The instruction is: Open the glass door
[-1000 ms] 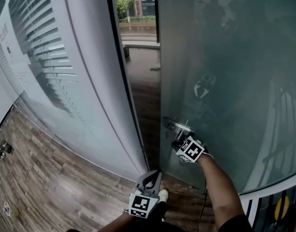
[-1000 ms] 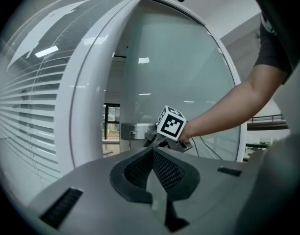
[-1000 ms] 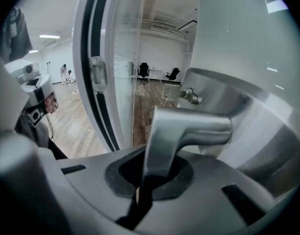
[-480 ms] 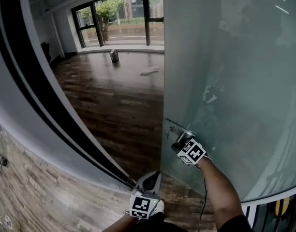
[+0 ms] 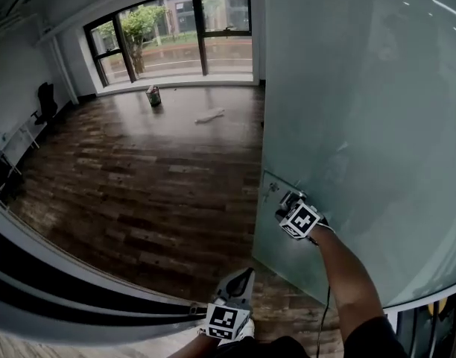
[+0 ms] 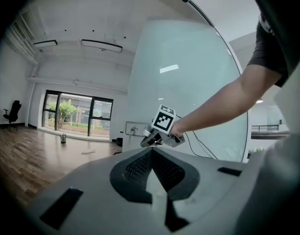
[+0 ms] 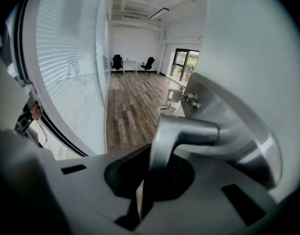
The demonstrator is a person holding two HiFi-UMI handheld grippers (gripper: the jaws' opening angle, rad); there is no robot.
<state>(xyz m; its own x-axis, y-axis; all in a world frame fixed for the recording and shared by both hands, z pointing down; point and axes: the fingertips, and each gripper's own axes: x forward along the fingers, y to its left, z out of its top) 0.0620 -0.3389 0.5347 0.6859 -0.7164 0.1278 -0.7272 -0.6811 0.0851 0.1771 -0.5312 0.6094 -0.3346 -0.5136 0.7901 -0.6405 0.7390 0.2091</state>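
Observation:
The frosted glass door (image 5: 347, 125) stands swung open, with its free edge toward the room. A metal lever handle (image 7: 189, 131) on a round plate sits low on that edge. My right gripper (image 5: 291, 202) is shut on this handle; in the right gripper view the lever's bent end sits between the jaws of the right gripper (image 7: 150, 163). My left gripper (image 5: 241, 276) hangs low in front of me, shut and holding nothing, apart from the door. In the left gripper view the left gripper (image 6: 152, 153) points at the right gripper (image 6: 152, 138) and the door's glass (image 6: 189, 82).
Beyond the doorway lies a room with a dark wooden floor (image 5: 138, 177) and large windows (image 5: 176, 32) at the back. A can (image 5: 153, 95) and a pale scrap (image 5: 210, 115) lie on the floor. The black door frame (image 5: 64, 286) crosses the lower left. A glass wall with blinds (image 7: 66, 58) runs alongside.
The door has swung from a narrow gap to wide open, and the room beyond has come into view. My right gripper stayed shut on the handle and moved with it; the left gripper followed.

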